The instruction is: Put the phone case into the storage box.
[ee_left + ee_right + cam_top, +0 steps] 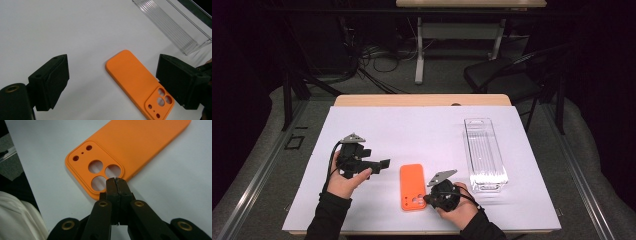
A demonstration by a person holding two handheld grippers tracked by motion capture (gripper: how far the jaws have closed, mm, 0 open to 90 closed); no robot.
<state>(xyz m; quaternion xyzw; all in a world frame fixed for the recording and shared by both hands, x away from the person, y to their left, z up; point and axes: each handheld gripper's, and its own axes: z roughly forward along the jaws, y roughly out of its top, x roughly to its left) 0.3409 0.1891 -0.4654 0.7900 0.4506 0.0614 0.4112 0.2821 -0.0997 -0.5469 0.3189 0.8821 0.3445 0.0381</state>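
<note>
Orange phone case [130, 147] at right tongs' [116, 180] tips

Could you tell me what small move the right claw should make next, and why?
Probably open it slightly. The right claw has its jaws closed together at the camera-cutout edge of the orange phone case, which lies flat on the table; it isn't clearly gripping the rim, so reopening would let it straddle that edge.

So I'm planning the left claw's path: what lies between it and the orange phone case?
Nothing: in the left gripper view, only bare white table cover separates the open left claw from the orange phone case.
</note>
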